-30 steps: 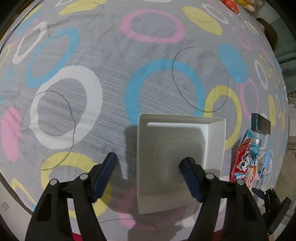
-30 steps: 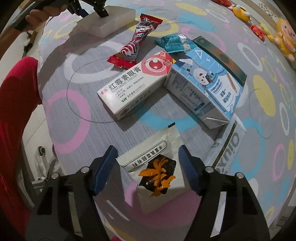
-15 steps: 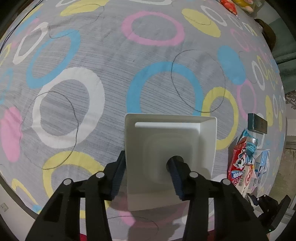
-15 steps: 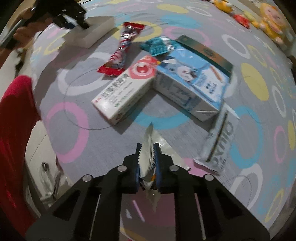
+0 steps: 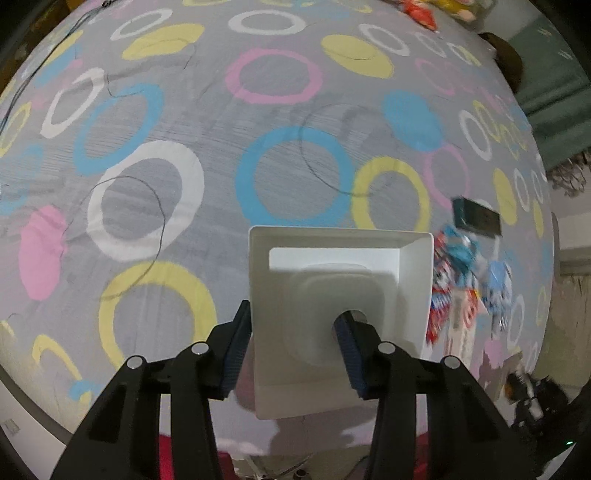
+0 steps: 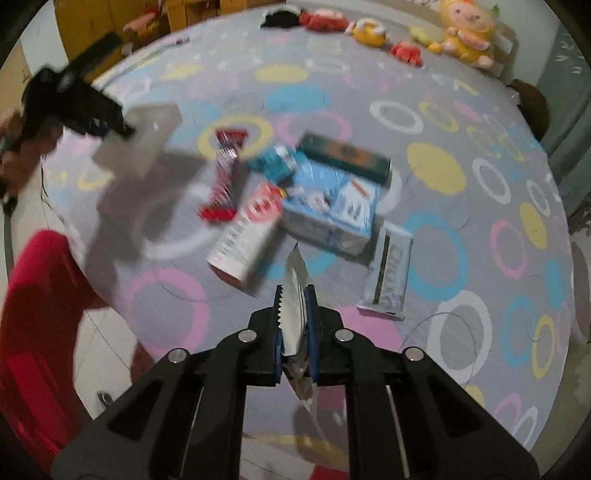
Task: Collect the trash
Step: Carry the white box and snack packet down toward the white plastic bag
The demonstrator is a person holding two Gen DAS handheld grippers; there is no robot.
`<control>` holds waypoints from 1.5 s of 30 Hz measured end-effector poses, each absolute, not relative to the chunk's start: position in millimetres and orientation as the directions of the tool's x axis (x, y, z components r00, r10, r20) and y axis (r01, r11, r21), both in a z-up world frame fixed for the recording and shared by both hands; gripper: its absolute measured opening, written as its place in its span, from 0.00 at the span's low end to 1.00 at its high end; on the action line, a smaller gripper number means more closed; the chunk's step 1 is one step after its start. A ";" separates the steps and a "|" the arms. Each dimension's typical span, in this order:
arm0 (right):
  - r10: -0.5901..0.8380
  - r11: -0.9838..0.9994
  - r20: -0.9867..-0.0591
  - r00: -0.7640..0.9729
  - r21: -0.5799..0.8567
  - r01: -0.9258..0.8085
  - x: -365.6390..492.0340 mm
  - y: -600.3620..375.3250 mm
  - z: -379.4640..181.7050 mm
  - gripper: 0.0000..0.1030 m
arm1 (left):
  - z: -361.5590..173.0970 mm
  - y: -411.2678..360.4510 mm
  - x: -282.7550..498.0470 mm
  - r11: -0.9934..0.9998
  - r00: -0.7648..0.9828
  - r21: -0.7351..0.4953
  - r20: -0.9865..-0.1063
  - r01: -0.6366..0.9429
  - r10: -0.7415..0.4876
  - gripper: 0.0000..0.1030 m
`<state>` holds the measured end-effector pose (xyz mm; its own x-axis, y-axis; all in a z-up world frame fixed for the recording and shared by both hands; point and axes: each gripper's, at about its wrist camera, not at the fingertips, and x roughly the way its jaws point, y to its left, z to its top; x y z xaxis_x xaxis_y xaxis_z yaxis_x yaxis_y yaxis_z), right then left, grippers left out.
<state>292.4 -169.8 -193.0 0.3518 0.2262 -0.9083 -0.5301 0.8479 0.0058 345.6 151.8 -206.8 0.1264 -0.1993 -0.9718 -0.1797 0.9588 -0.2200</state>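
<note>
Bin [image 5: 340,258] gripped by wall in left gripper [image 5: 291,354], mouth up to receive | right gripper [image 6: 294,325] fingers shut flat on wrapper [image 6: 294,291], lifted off worktop [image 6: 461,192] | remaining trash [image 6: 325,199] clustered mid-cloth.

Table covering: a grey cloth [image 6: 461,122] printed with rings and blobs in pink, yellow, blue and white, spread over a round-edged table.
Far edge: a row of plush toys [image 6: 463,35], yellow and red, lined up along the cloth's rim.
Back left: yellow-brown wooden furniture [image 6: 92,14] behind the table.
Right side: a teal-green surface [image 5: 550,99] beyond the table edge.
Floor: pale tiles [image 6: 107,365] beneath the table's near side.
Light: dim and indoor, with soft shadows on the cloth.
</note>
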 end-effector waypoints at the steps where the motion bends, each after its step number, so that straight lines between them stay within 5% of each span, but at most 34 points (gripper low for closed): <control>1: 0.240 0.849 -0.899 0.367 0.012 -0.528 285.7 -163.1 -182.7 0.11 | -200.0 147.2 336.5 0.961 0.136 -0.220 -0.971 -0.166 -0.198 0.43; 16: 0.414 0.798 -0.826 0.383 0.127 -0.589 163.8 -93.6 -114.8 0.11 | -174.3 85.3 183.5 0.982 0.159 -0.187 -0.969 0.020 -0.188 0.43; 45: 0.374 0.810 -0.903 0.214 0.205 -0.550 85.5 -78.6 -240.3 0.10 | -292.1 49.8 66.1 0.993 0.040 -0.105 -0.993 0.047 -0.107 0.43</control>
